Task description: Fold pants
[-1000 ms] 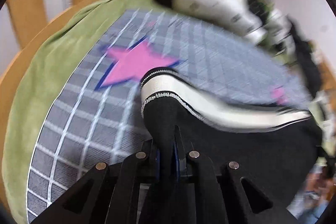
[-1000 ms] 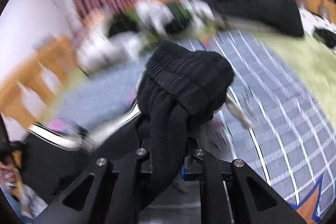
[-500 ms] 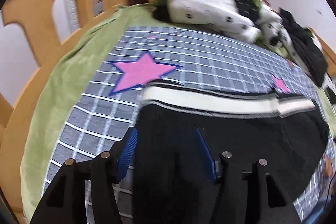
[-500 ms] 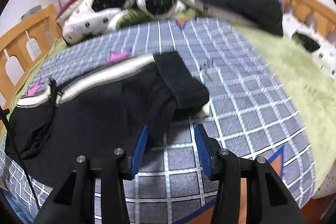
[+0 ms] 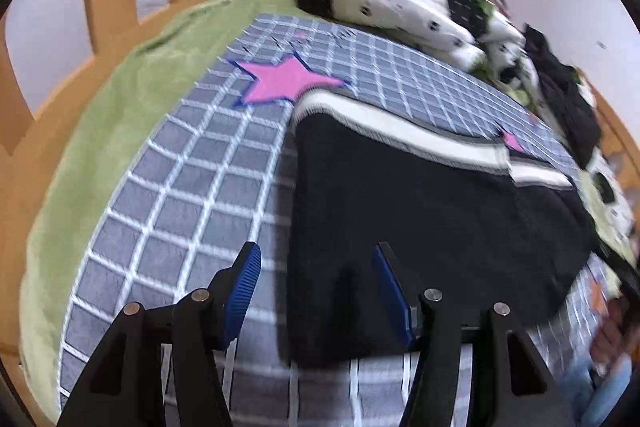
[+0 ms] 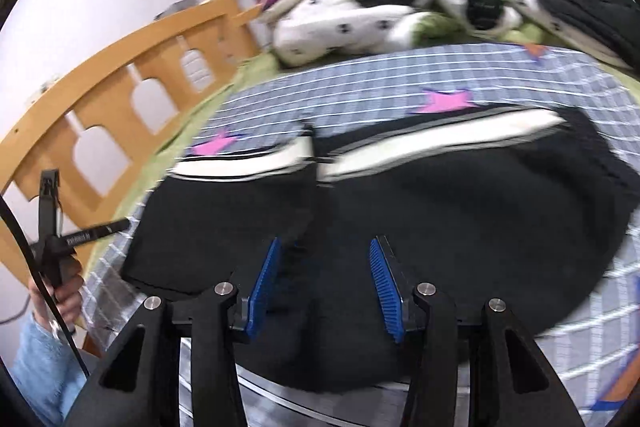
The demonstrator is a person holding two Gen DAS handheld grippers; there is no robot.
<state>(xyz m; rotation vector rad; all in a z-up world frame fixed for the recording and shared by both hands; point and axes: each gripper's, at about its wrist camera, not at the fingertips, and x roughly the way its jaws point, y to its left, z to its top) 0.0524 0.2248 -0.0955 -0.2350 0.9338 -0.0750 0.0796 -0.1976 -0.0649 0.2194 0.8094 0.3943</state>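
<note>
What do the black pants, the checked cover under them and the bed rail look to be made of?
Black pants: soft knit, probably fleece or jersey, matte, with a cream woven side stripe. Checked cover: thin woven or printed cloth, matte grey with white grid lines and pink stars. Bed rail: wood, smooth light-brown finish with cut-out arches.

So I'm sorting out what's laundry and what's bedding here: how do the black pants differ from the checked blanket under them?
The pants are plain black with a white stripe along one edge; the blanket is grey with a white grid and pink stars. The pants cover only part of the bed, while the blanket spreads well past them on each side. Both lie flat, and neither is gripped.
</note>
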